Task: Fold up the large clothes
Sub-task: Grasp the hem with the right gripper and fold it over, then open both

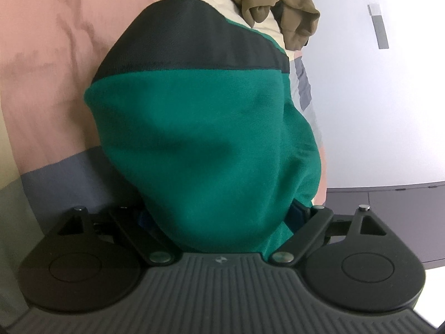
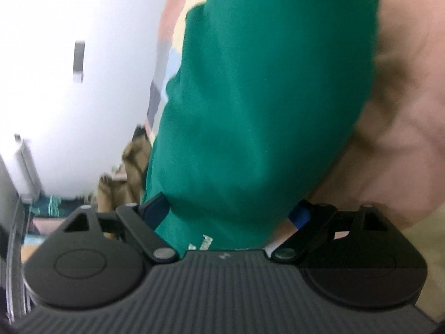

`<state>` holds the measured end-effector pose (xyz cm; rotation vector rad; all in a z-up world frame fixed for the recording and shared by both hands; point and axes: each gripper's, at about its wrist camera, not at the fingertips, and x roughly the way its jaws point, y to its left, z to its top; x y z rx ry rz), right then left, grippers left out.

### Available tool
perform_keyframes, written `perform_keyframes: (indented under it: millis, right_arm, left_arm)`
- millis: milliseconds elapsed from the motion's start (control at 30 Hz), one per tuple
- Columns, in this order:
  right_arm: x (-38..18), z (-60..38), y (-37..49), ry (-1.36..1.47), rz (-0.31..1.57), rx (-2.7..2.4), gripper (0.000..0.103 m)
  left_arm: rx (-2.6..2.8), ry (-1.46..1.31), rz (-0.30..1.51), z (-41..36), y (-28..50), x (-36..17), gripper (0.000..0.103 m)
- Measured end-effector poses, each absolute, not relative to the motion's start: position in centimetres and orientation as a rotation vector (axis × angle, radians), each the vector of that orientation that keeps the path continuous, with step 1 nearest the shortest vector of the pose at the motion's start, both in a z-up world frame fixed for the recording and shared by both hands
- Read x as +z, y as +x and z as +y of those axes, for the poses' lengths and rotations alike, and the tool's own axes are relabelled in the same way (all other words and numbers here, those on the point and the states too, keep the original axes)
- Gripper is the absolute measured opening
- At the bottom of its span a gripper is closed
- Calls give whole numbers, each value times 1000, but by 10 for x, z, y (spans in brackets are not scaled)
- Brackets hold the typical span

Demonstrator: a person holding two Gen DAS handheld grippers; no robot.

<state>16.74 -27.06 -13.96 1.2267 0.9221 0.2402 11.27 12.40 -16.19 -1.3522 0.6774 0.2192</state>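
Green sweater [image 1: 200, 144], dark band across it, bunched between both tools and hanging over the bed [image 1: 47, 64]. Left hand-held gripper [image 1: 219, 217] pinches one part of the cloth; right hand-held gripper [image 2: 230, 217] pinches another. Tan garment [image 1: 281, 8] heaped on the bed beyond, near the wall [image 1: 389, 111].
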Motion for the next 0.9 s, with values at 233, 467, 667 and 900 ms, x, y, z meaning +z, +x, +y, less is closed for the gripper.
perform_keyframes:
  millis: [233, 467, 667, 900]
  right_arm:
    - [-143, -275, 177, 1223, 853, 191, 91]
    - [-143, -263, 196, 1118, 824, 260, 88]
    - [-119, -258, 184, 959, 755, 313, 52]
    - [-85, -262, 161, 898, 691, 343, 47]
  left_arm:
    - [207, -1380, 655, 127, 116, -166, 89]
    - [198, -1357, 645, 128, 120, -166, 72]
    - [173, -1307, 631, 130, 108, -150, 42]
    - [119, -1260, 626, 128, 78, -118, 36]
